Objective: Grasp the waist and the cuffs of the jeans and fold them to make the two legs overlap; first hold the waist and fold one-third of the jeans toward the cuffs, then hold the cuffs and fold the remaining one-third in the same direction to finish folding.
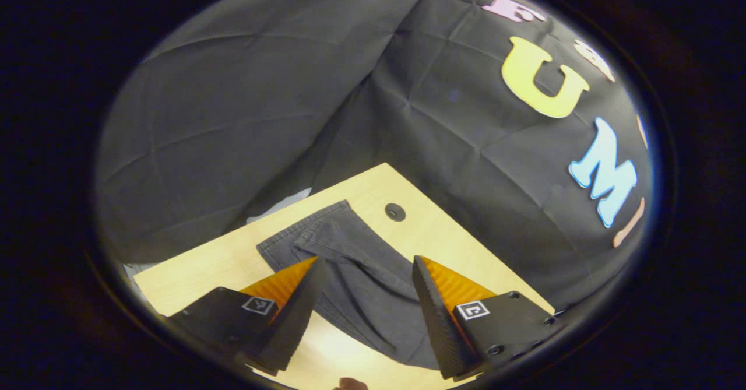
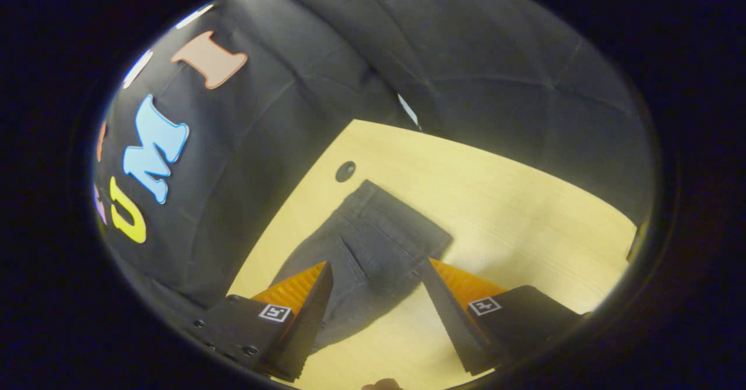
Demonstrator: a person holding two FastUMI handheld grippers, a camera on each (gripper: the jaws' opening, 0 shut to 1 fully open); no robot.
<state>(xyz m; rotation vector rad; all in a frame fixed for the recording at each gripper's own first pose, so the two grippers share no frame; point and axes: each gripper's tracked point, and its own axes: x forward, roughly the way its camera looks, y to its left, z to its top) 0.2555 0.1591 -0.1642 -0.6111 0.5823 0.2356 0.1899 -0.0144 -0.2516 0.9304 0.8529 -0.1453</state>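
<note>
Two grippers hang above a pale wooden table (image 1: 443, 232), and neither touches the dark jeans (image 1: 361, 285) lying flat on it.

In the left gripper view, the left gripper (image 1: 366, 314) has its fingers spread wide apart with nothing between them but the air over the cloth. The jeans run from about 11 o'clock, where a stitched hem end lies near the table's far edge, down toward 5 o'clock between the fingers. A small round hole (image 1: 395, 211) sits in the tabletop at 1 o'clock from that hem end, just beside it but apart. Black cloth wall (image 1: 233, 104) rises behind the table.

In the right gripper view, the right gripper (image 2: 377, 314) is likewise wide open and holds nothing. The jeans (image 2: 373, 250) lie in the middle of the table (image 2: 524, 203), one squared end pointing to 12 o'clock (a seamed pocket shows on the fabric below it), the rest trailing to 7 o'clock under the left-hand finger. The same hole (image 2: 345, 171) lies at 11 o'clock from the squared end, close by. Whether the legs already overlap cannot be told.
</note>
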